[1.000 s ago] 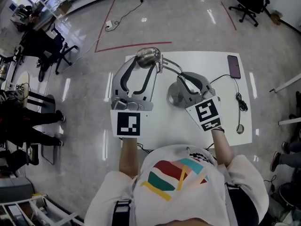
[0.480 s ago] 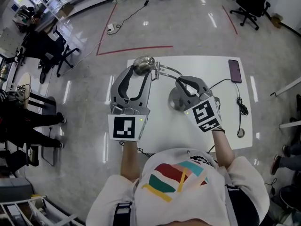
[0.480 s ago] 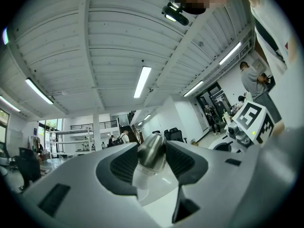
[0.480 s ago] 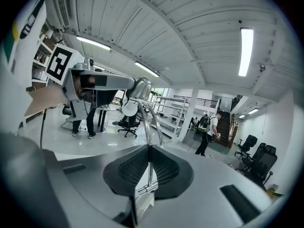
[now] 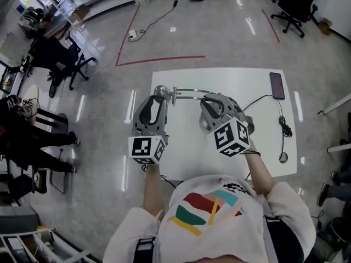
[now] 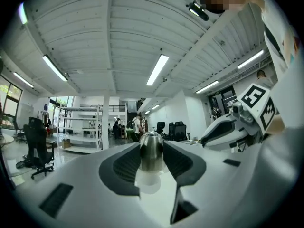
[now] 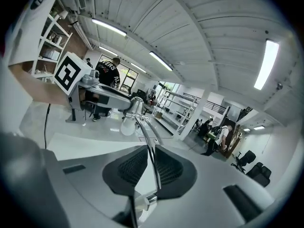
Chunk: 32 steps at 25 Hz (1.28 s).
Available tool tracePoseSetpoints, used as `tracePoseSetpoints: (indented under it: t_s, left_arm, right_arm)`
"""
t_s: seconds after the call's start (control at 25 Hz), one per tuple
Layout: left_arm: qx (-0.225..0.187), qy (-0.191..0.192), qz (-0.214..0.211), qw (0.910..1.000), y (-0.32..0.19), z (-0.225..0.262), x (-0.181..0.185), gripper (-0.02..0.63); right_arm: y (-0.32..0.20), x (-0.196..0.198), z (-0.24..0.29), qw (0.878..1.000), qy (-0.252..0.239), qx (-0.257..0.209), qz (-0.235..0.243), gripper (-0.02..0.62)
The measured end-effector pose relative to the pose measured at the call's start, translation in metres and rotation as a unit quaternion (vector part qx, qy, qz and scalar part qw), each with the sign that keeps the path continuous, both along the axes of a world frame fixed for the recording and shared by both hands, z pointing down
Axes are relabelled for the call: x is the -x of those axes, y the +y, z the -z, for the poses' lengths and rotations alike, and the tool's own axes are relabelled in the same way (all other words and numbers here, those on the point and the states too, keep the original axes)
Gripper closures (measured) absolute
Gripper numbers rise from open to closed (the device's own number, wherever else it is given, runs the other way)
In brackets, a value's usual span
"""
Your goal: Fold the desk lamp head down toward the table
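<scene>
At the bench's (image 5: 263, 141) left edge the left gripper (image 5: 155, 104), jaws just closing, clasps the steel lamp head (image 6: 151, 151); the right gripper (image 7: 151, 169) pinches the thin lamp arm (image 7: 142, 126).

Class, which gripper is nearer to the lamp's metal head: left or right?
Left. The left gripper has the lamp head between its jaws, which have just been closing; the right gripper clamps the lamp arm, away from the head.

A glossy grey floor (image 5: 219, 32) crossed by red tape lines (image 5: 159, 60) spreads beyond the white tabletop (image 5: 186, 141). Black office chairs (image 5: 293, 4) stand far right. Strip lights (image 6: 157, 69) line the ribbed white ceiling, and metal shelving (image 6: 88, 127) stands far off.
</scene>
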<state>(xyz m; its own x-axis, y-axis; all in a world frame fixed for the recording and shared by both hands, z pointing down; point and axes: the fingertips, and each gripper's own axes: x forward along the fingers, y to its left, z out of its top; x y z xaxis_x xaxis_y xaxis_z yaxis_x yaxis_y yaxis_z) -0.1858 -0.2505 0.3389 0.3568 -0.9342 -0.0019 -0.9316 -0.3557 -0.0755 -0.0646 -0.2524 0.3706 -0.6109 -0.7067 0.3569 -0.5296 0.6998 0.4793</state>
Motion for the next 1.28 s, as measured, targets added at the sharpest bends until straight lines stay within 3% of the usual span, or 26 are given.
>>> tracePoseSetpoints:
  t_s: [0.12,0.24,0.32,0.44,0.6,0.72,0.96,1.16,1.28]
  left_arm:
    - [0.04,-0.003,0.01,0.9991,0.0,-0.035,0.01,0.419]
    - [0.057,0.049,0.008,0.9972,-0.002,-0.053,0.013,0.419]
    - [0.07,0.053,0.009,0.9961,-0.003,-0.062,0.011,0.417]
    - [0.1,0.023,0.004,0.9948,-0.006,-0.084,0.005,0.419]
    - [0.096,-0.012,-0.034,0.9947,-0.01,-0.102,-0.013,0.429]
    - [0.096,-0.012,-0.059,0.9935,-0.015,-0.108,-0.037,0.43]
    - [0.108,0.014,-0.07,0.9916,-0.017,-0.112,-0.041,0.459]
    - [0.096,-0.048,-0.063,0.9922,-0.019,-0.114,-0.036,0.459]
    - [0.093,-0.059,-0.061,0.992,-0.019,-0.113,-0.03,0.457]
  right_arm:
    - [0.004,0.009,-0.009,1.0,0.024,0.0,0.004,0.563]
    - [0.004,0.01,-0.013,1.0,0.028,0.0,0.002,0.557]
    - [0.005,0.009,-0.013,0.999,0.033,0.001,0.008,0.557]
    - [0.009,0.006,-0.006,1.0,0.018,-0.003,0.015,0.558]
    - [0.008,-0.003,0.019,0.996,-0.089,0.025,-0.001,0.558]
    - [0.0,-0.025,0.026,0.991,-0.126,0.03,-0.034,0.558]
    - [-0.003,-0.06,0.012,0.984,-0.148,0.063,-0.074,0.558]
    - [-0.004,-0.07,-0.006,0.983,-0.139,0.083,-0.087,0.558]
    - [-0.004,-0.07,-0.016,0.982,-0.132,0.099,-0.088,0.558]
